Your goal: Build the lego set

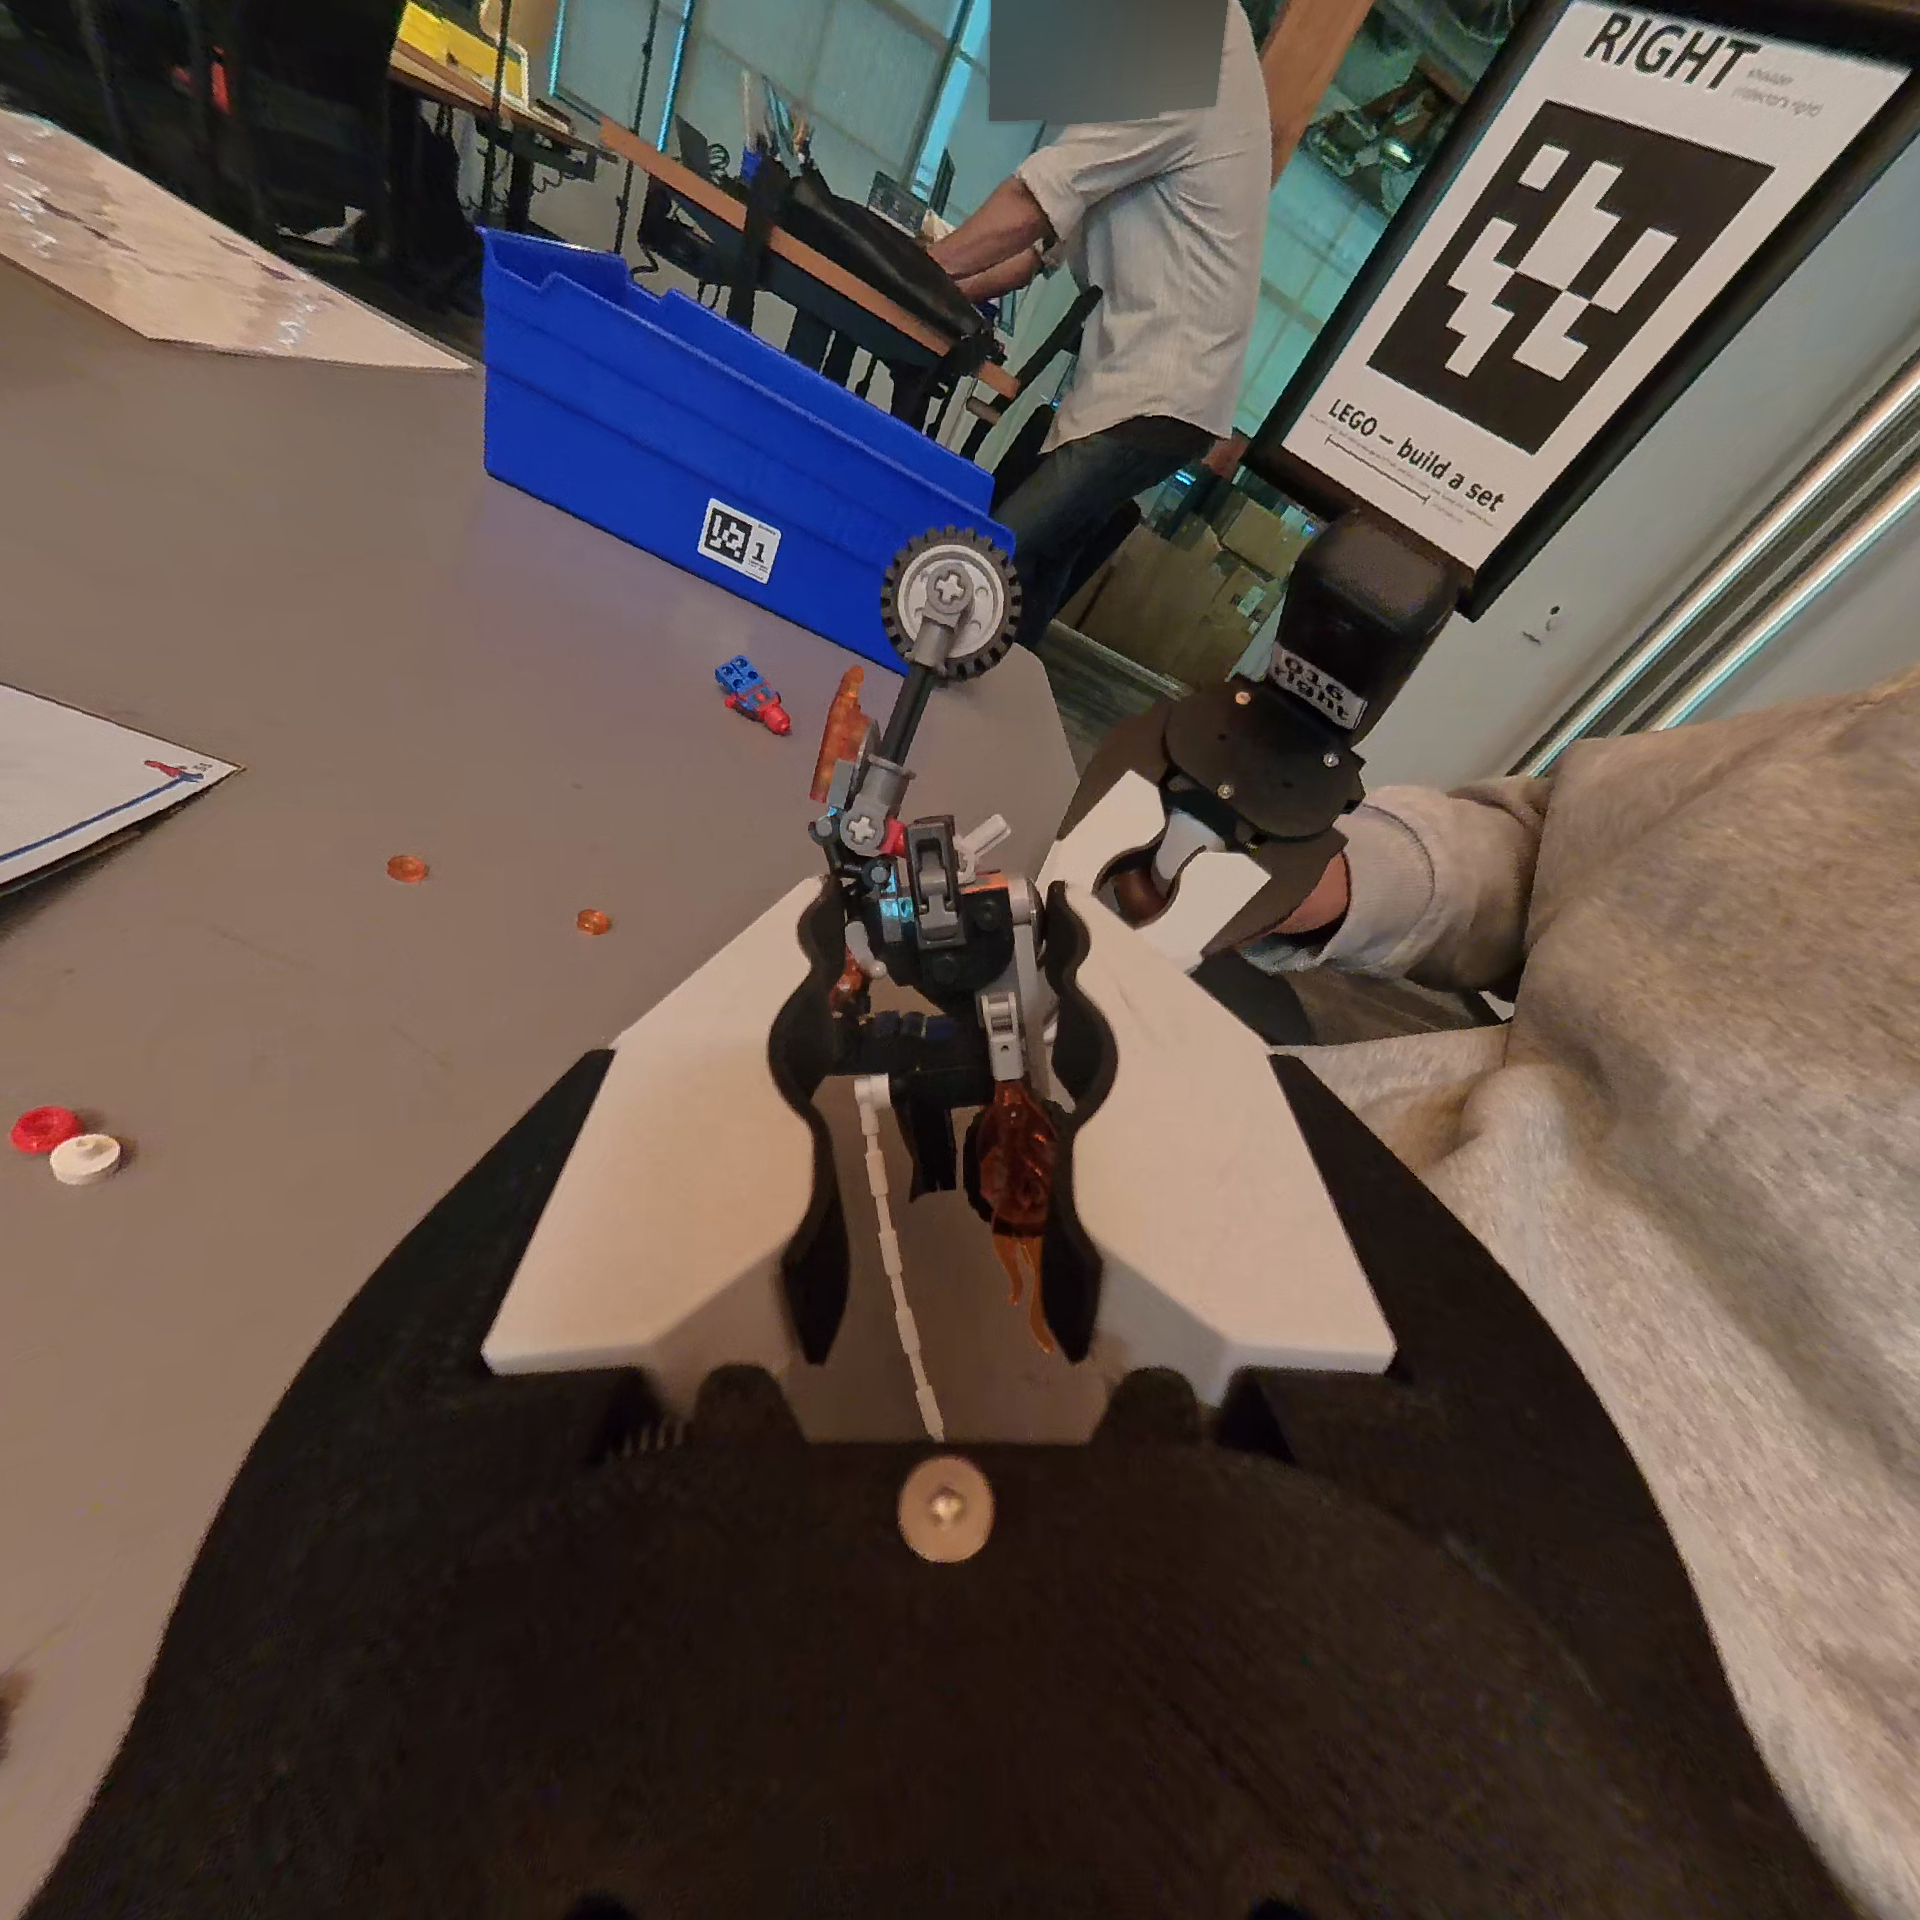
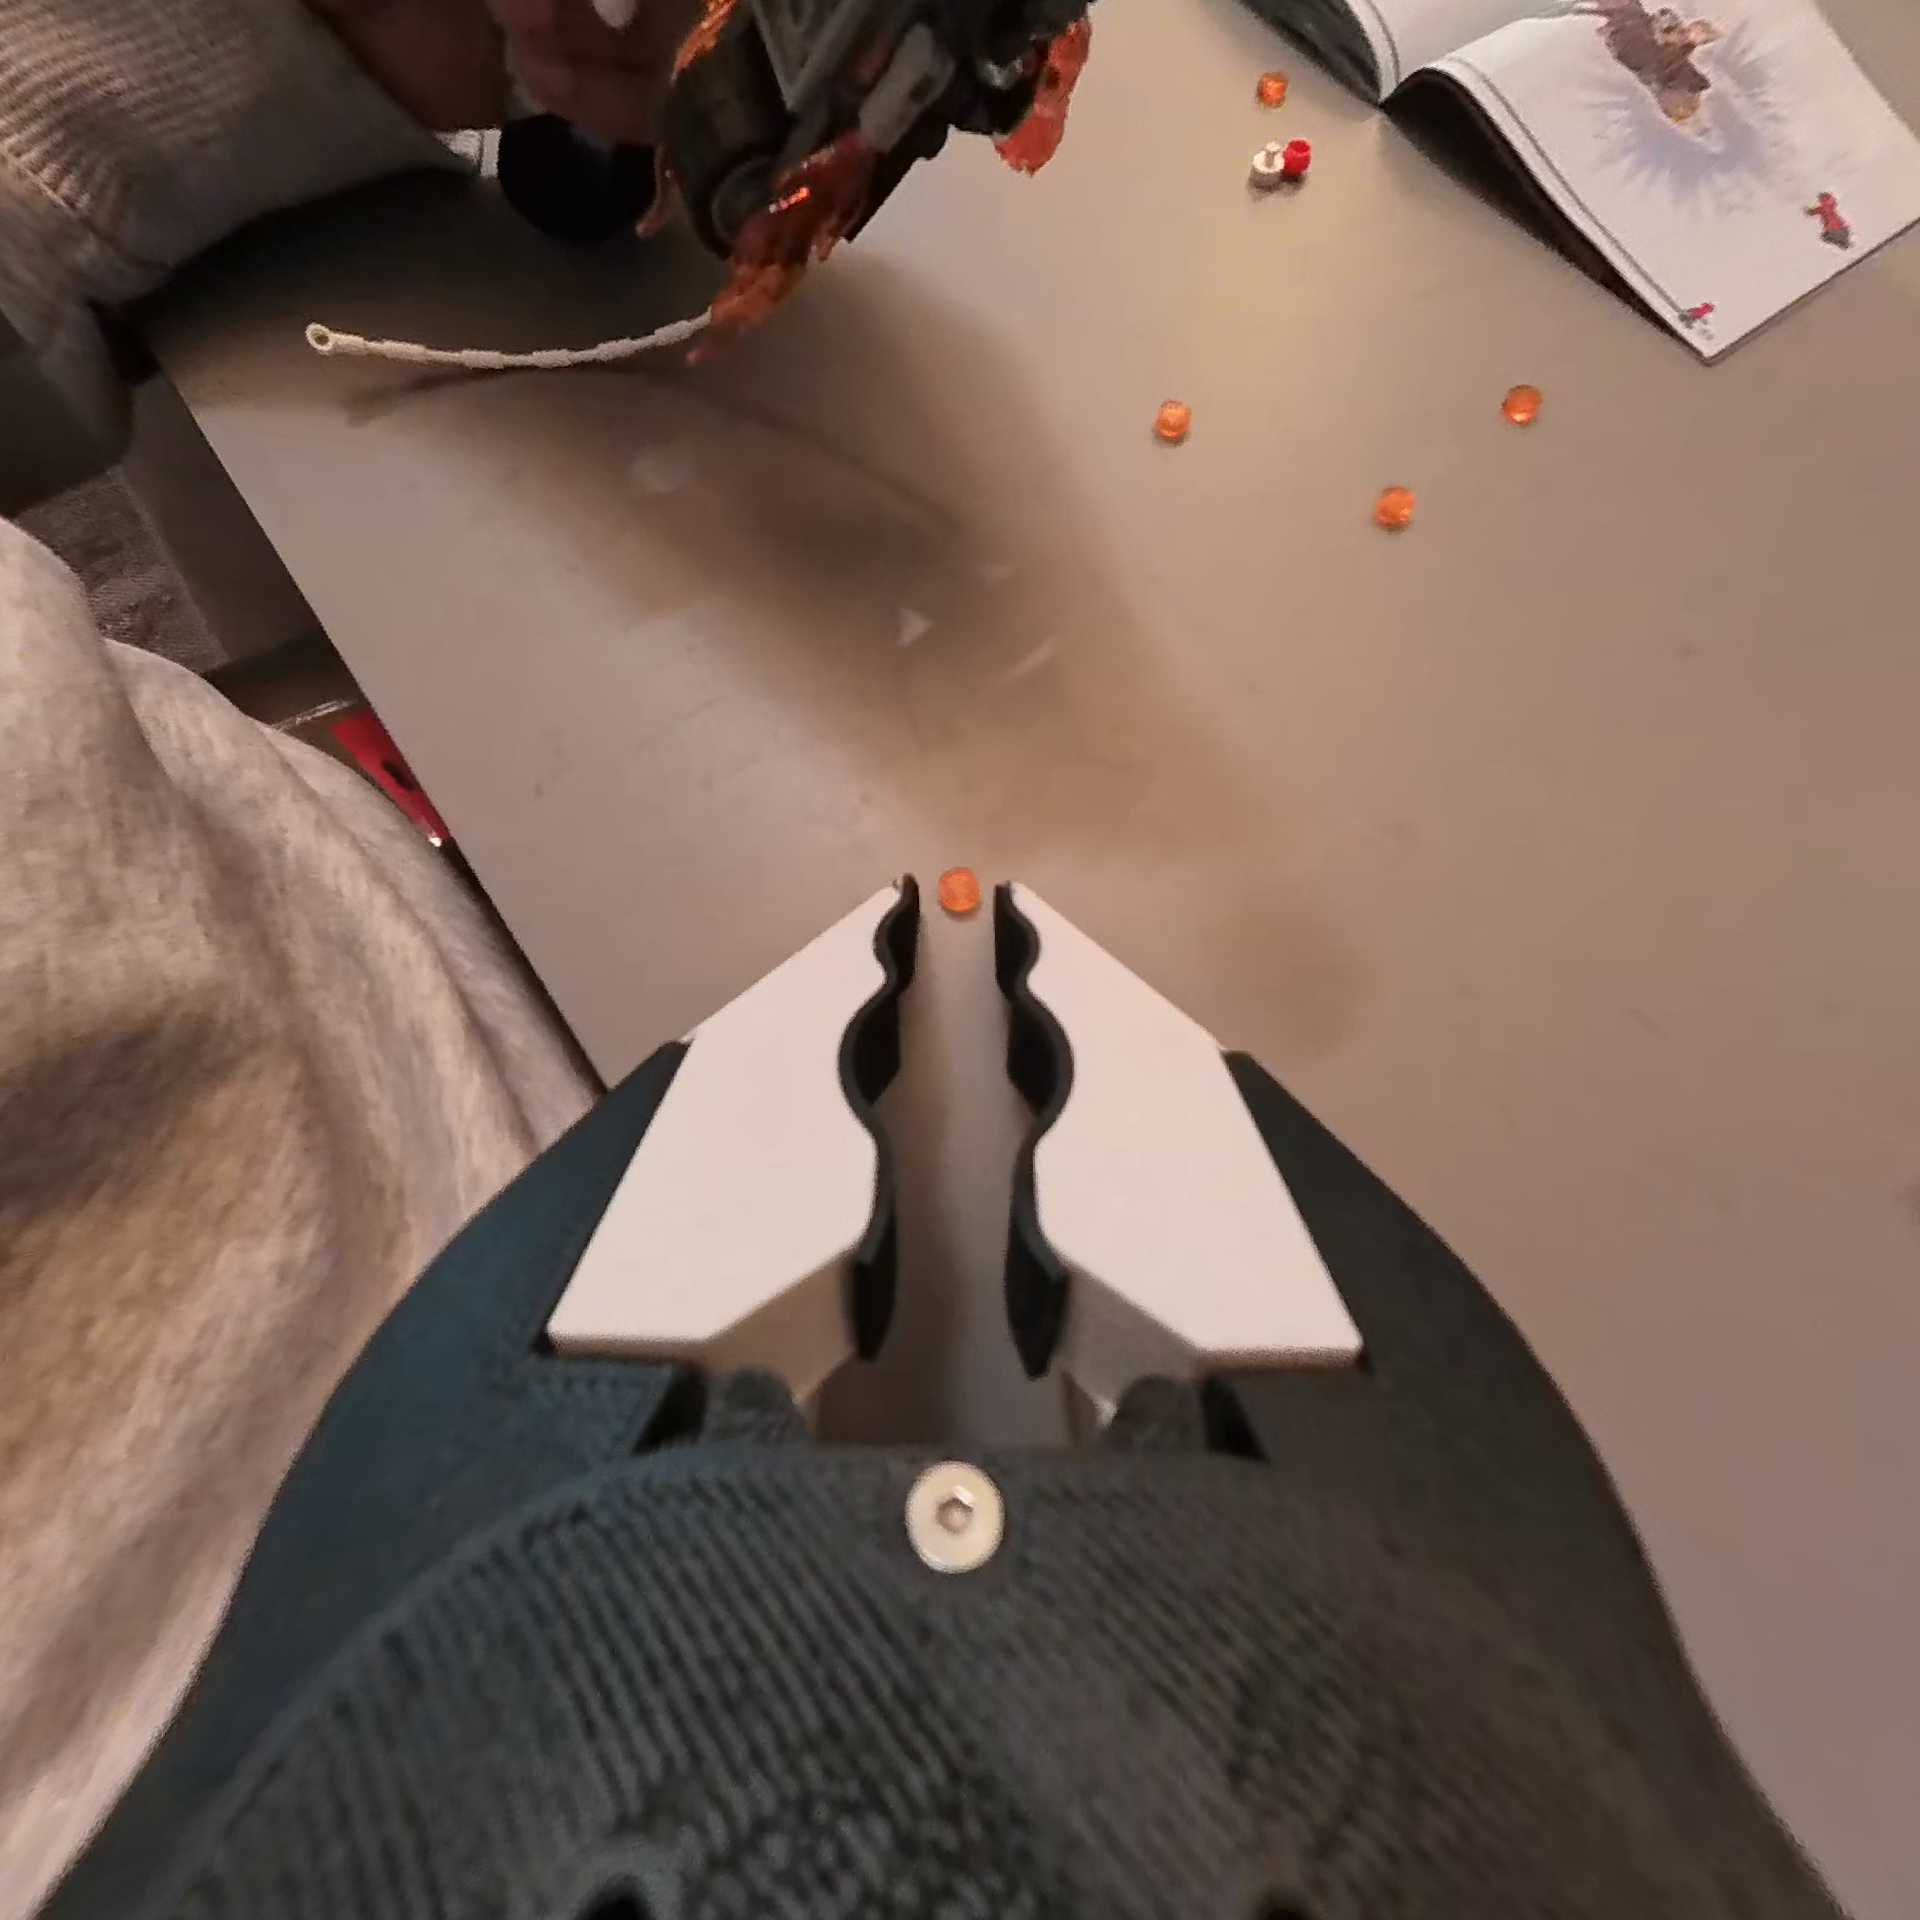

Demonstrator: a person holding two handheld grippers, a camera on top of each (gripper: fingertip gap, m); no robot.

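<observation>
The left gripper [image 1: 940, 935] is clamped on a dark lego model [image 1: 925, 925] with orange flame pieces, held above the grey table [image 1: 312, 623]; a wheel [image 1: 951, 603] is raised on its axle. The right gripper [image 2: 956, 904] is parted narrowly, nothing gripped, an orange stud [image 2: 958, 891] lying just beyond its tips. Further studs [image 2: 1392, 507] and an instruction booklet [image 2: 1662, 156] are seen far right.

The left gripper [image 1: 940, 935] is raised and clamped around a load between its white fingers [image 1: 686, 1143], while the right gripper [image 2: 956, 904], held by a grey-sleeved arm [image 1: 1455, 873], points downward with a narrow gap between its tips.
</observation>
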